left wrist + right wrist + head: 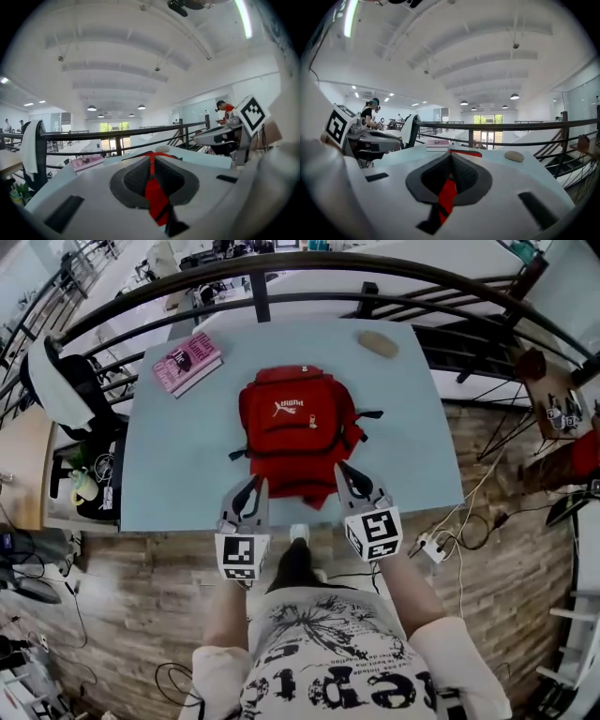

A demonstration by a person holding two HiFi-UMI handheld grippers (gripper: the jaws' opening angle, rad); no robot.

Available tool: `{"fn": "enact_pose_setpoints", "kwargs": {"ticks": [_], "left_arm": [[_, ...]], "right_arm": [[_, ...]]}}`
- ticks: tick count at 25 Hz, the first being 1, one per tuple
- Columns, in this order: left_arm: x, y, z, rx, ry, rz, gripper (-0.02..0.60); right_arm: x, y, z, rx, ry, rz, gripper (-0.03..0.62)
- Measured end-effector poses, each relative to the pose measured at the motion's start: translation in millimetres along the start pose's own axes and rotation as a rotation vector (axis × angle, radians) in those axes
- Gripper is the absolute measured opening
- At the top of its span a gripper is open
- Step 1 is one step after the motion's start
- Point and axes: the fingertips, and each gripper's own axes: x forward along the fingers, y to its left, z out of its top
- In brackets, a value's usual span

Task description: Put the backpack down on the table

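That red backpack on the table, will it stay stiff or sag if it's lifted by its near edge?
Probably floppy: the red backpack is soft fabric lying flat on the table, so it should sag between the left tool and right tool pinching its near edge. It looks unstuffed, likely light. Its black straps may dangle or snag.

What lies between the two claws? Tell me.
The near end of the backpack, in the head view; left claw and right claw each pinch its red fabric.
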Motion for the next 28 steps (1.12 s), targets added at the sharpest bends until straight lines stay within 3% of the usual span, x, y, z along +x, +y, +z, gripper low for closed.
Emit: {"fn": "enact_pose_setpoints", "kwargs": {"ticks": [5,9,15,19,28], "left_arm": [[-16.5,-6.7,50.6,0.036,-0.084,0.002,0.025],[-29.6,-7.5,83.8,0.022,-0.142,0.001,0.025],[-40.4,-15.2,113.1,0.058,-0.191,-0.007,0.025],[-43.5,-13.1,123.3,0.066,-0.231,-0.011,0.025],[-38.3,-10.7,127.3,0.04,-0.212,-0.03,0.015]], "right_arm": [[-16.8,8.5,41.3,-0.036,-0.093,0.014,-0.006],[-29.3,17.2,71.7,-0.052,-0.168,0.043,-0.006],[-42.4,17.4,90.1,-0.053,-0.207,0.037,-0.008],[-44.5,19.0,100.6,-0.063,-0.231,0.044,-0.008],[-40.0,17.5,100.8,-0.072,-0.222,0.035,-0.008]]}}
